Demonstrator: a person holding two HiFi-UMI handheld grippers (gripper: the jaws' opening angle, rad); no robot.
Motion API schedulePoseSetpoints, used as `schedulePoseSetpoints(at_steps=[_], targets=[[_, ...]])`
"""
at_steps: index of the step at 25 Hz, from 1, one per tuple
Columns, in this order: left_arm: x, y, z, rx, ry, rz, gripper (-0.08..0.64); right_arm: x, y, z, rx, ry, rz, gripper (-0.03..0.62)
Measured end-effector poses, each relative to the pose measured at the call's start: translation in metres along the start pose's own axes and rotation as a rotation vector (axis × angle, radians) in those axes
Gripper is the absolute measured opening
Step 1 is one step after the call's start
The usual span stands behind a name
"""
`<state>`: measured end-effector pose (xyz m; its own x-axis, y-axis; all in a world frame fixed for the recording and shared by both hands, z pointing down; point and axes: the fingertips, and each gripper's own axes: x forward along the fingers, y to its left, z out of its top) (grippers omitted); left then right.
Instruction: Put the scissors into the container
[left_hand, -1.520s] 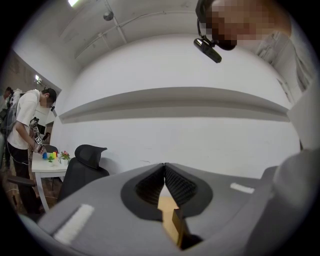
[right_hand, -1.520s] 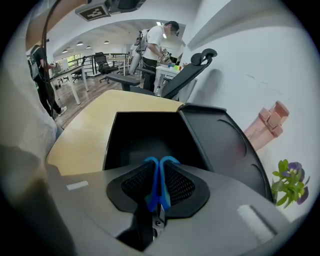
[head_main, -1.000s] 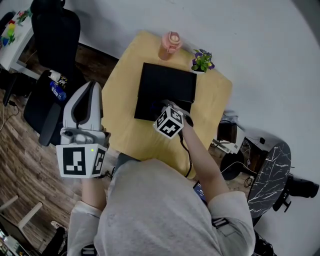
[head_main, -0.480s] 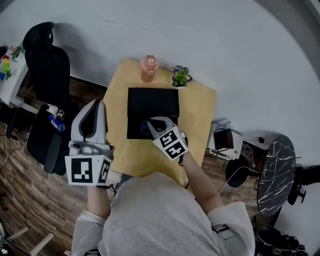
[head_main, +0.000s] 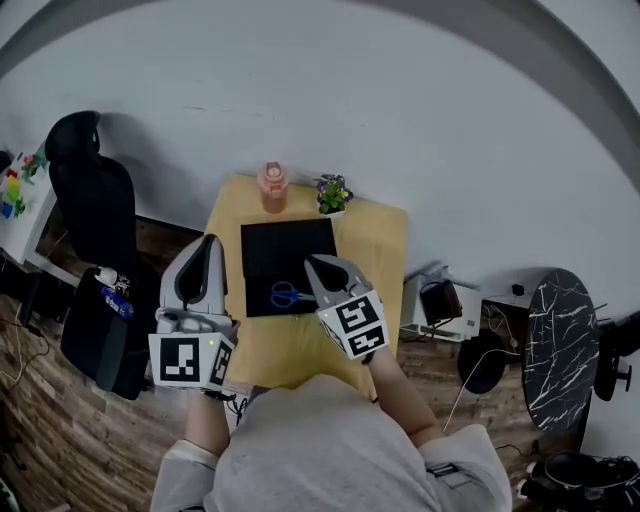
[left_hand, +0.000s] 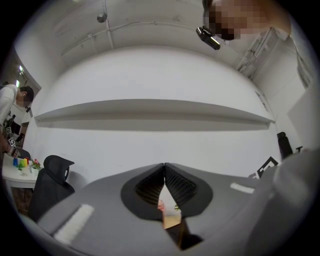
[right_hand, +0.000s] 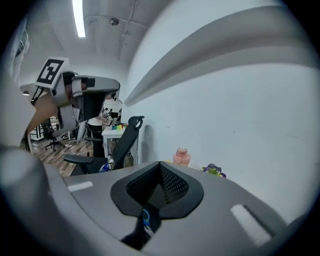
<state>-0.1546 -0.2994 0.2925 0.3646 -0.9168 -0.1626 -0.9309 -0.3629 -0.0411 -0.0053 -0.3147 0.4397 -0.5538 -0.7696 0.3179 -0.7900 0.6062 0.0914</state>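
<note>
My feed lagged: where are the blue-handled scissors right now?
In the head view, the blue-handled scissors lie in the flat black container, toward its near edge, just left of the right gripper.

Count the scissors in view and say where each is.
1. The scissors lie in the black container on the table, at its near end. No other pair shows, though part of the table is hidden.

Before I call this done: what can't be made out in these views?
Head view: the scissors are too small to tell blades open or closed. The black container gives no depth from above. The right gripper covers its near right corner.
Right gripper view: the shut jaws hide all but a blue sliver of the scissors.
Left gripper view: the left gripper has shut jaws that block most of the table; scissors unseen.
</note>
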Motion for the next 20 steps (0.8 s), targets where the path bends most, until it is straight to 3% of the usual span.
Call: schedulePoseSetpoints(at_steps=[12,20], targets=[[-0.001,-0.030,0.015,0.016,-0.025,-0.028,0.060,-0.069,-0.035,0.076,0.050,-0.240,-0.132,0.003],[-0.008,-0.045,0.021,0.029,-0.032,-0.019,0.060,-0.104,-0.048,0.099,0.039,-0.319,-0.172,0.005]])
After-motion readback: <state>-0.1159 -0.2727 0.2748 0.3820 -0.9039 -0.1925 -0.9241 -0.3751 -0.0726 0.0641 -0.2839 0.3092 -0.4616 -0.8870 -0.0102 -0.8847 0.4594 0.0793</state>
